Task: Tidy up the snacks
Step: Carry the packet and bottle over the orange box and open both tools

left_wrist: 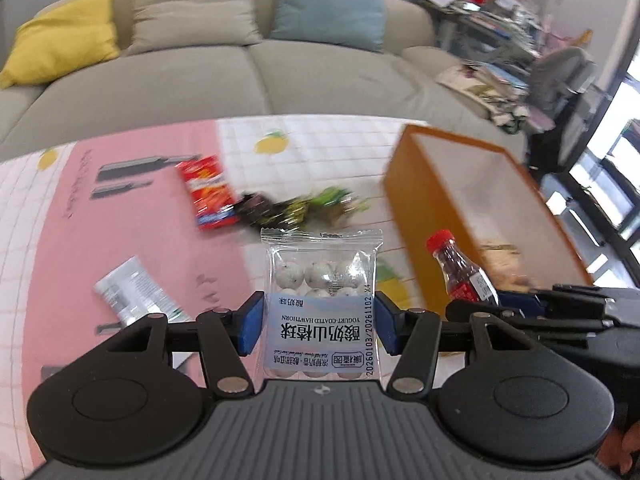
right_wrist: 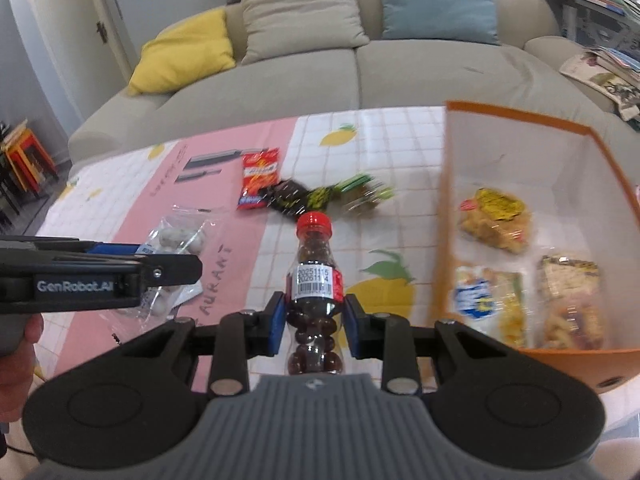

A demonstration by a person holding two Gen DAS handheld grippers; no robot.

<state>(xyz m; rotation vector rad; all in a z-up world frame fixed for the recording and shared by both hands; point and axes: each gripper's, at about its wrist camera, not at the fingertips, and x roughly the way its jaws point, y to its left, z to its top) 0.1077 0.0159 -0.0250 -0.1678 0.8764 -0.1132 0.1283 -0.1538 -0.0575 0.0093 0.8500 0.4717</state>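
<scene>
Sofa behind, pink-checked worktop point(right_wrist: 320, 148) below – left gripper point(left_wrist: 320, 326) clamped on crinkly hawthorn packet point(left_wrist: 322, 300) (light, slippery; pinch side seams), right gripper point(right_wrist: 314, 322) tight around rigid candy bottle point(right_wrist: 316, 292) – orange box point(right_wrist: 444, 240) nearby.

hawthorn packet point(left_wrist: 322, 304): clear glossy plastic film
bottle point(right_wrist: 316, 280): clear shiny plastic, red cap
box point(right_wrist: 532, 240): matt orange card, white inside
tablecloth point(right_wrist: 400, 152): smooth printed sheet
sofa point(right_wrist: 304, 80): matt woven cloth

You are looking at a pink-and-white checked lemon-print cloth point(right_wrist: 352, 152) covering the desk, an orange box point(right_wrist: 624, 184) showing white inside, and a red-capped bottle point(right_wrist: 314, 264) carrying dark brown balls.
</scene>
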